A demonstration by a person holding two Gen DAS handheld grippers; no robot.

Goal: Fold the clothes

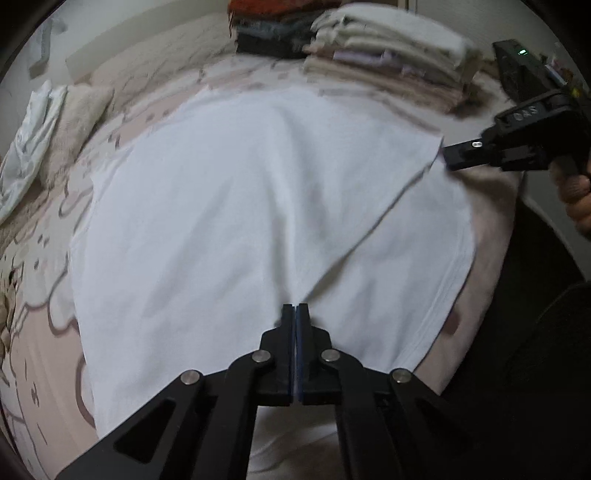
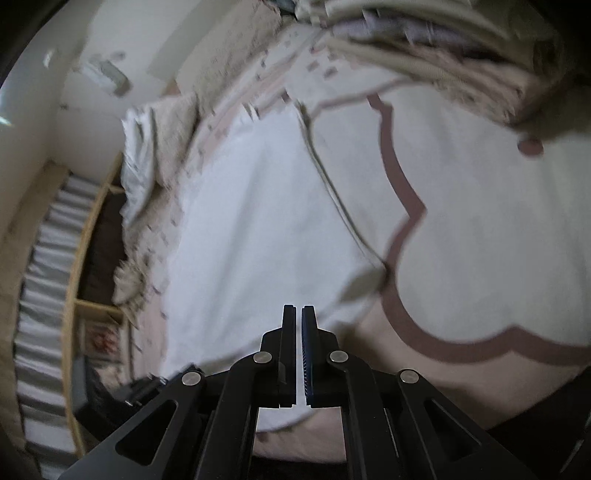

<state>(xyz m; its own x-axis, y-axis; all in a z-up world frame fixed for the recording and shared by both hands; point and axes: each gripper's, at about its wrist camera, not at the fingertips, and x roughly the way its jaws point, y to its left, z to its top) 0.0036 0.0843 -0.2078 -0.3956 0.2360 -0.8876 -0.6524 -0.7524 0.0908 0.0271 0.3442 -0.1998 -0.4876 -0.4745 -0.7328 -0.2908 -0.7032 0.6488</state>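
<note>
A white garment [image 1: 236, 206] lies spread on the bed, with a fold running from its near edge to its far right corner. My left gripper [image 1: 296, 308] is shut on the garment's near edge. My right gripper [image 1: 448, 157] shows at the far right, pinching the garment's right corner. In the right wrist view the right gripper [image 2: 298, 310] is shut, with the white garment [image 2: 251, 229] under and ahead of it.
A stack of folded beige and white clothes [image 1: 388, 62] and a dark and red stack [image 1: 273, 29] stand at the far end of the bed. A crumpled white cloth [image 1: 33, 140] lies at the left. The patterned bedspread [image 2: 461, 221] lies under everything. A wooden shelf [image 2: 81, 280] stands at the left.
</note>
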